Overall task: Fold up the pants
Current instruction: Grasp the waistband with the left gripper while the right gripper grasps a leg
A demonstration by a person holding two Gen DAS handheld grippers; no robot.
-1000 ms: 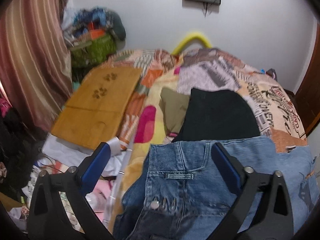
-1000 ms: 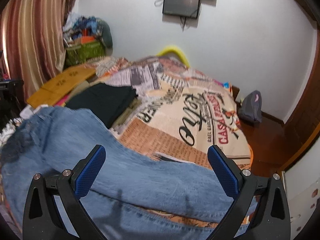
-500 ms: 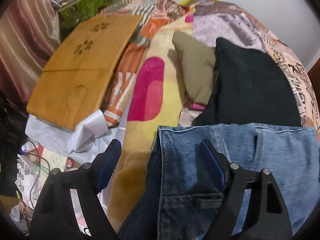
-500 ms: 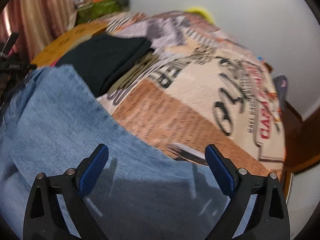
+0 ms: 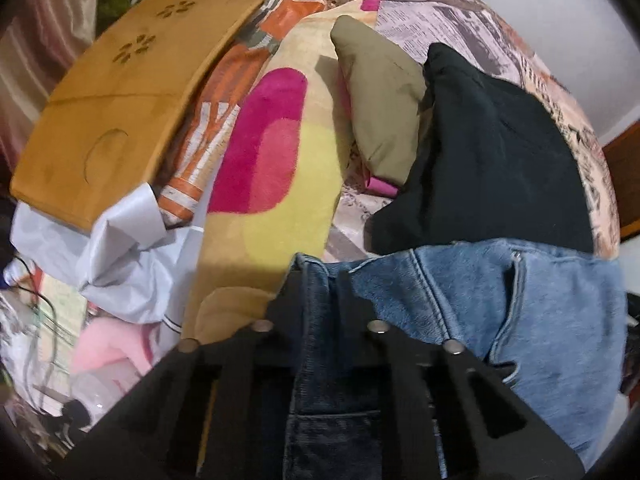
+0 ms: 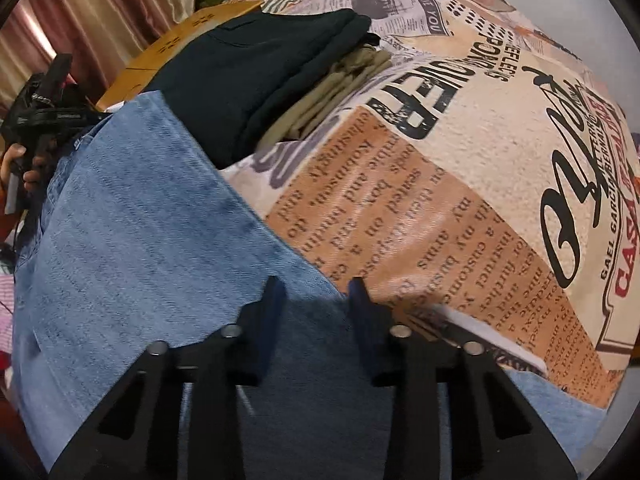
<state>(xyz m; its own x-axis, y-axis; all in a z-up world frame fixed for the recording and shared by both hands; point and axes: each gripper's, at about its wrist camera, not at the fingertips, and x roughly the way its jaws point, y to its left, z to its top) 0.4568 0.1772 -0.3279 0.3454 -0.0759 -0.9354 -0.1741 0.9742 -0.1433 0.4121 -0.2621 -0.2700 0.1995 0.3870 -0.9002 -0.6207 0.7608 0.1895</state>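
L gripper (image 5: 318, 280) just closed on jeans (image 5: 500, 300) waistband; R gripper (image 6: 316, 292) just closed, pinching denim betw. pads.

The jeans (image 6: 132, 240) lie on the bed (image 6: 480, 152) nearest the cameras, a stack of folded clothes (image 6: 256, 68) behind them, a wooden tray (image 5: 124, 100) further left, crumpled paper (image 5: 120, 256) before it.

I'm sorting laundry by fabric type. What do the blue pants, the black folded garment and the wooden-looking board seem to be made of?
Blue pants: denim, by the faded twill weave and stitched seams, matte. Black folded garment: probably soft cotton knit; matte, no sheen, though the weave is too dark to tell. Board: looks like bamboo or light wood, smooth, with cut-out paw-like holes.
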